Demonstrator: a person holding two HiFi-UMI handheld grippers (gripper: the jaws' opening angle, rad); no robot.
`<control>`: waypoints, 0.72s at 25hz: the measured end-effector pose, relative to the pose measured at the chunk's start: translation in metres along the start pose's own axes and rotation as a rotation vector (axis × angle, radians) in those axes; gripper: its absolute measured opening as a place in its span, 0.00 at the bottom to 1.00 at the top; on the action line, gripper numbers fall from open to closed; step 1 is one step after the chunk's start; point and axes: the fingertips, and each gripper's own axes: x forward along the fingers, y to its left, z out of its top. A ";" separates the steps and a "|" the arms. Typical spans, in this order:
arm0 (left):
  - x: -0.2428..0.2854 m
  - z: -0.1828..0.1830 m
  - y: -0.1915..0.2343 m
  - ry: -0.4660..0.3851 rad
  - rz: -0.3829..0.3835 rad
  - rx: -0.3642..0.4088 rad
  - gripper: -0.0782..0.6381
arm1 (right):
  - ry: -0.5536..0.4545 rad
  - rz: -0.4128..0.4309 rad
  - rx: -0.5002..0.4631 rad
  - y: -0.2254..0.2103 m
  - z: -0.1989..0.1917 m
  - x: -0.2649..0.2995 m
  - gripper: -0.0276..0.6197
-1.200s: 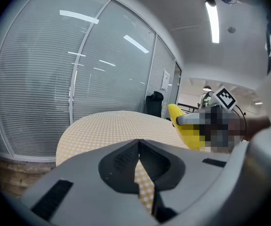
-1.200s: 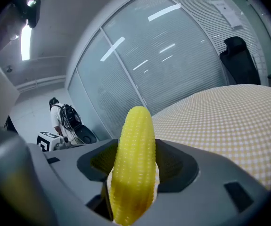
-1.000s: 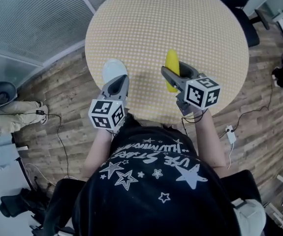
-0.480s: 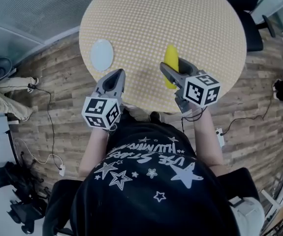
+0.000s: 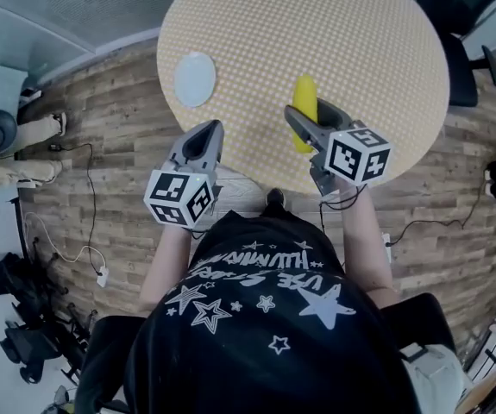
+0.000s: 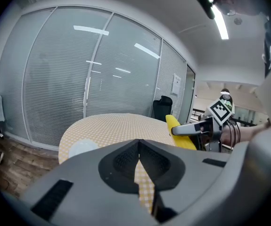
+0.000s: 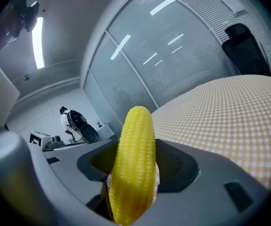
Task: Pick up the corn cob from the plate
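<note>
My right gripper (image 5: 306, 124) is shut on a yellow corn cob (image 5: 304, 117), held above the near part of the round checked table (image 5: 334, 33). In the right gripper view the corn cob (image 7: 133, 164) stands upright between the jaws and fills the middle. A small white plate (image 5: 195, 78) lies bare near the table's left edge. My left gripper (image 5: 203, 139) hangs at the table's near edge, right of and nearer than the plate, jaws together with nothing in them. The left gripper view shows the plate (image 6: 82, 147) low left and the corn cob (image 6: 180, 131) at right.
A dark office chair (image 5: 455, 7) stands at the table's far right. Cables run over the wooden floor (image 5: 109, 145) on both sides. A glass partition wall (image 6: 88, 79) rises behind the table. Equipment sits at the far left.
The head view has shifted, so the table and plate sit further right and up. The right gripper still holds the corn cob above the table; the left gripper stays shut.
</note>
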 end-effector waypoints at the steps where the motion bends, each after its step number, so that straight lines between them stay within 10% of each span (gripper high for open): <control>1: -0.005 0.000 0.001 -0.009 0.002 -0.001 0.12 | 0.001 0.003 -0.007 0.006 -0.001 0.001 0.44; 18: -0.115 -0.032 -0.001 -0.049 -0.019 -0.033 0.12 | -0.001 -0.060 -0.040 0.083 -0.039 -0.024 0.44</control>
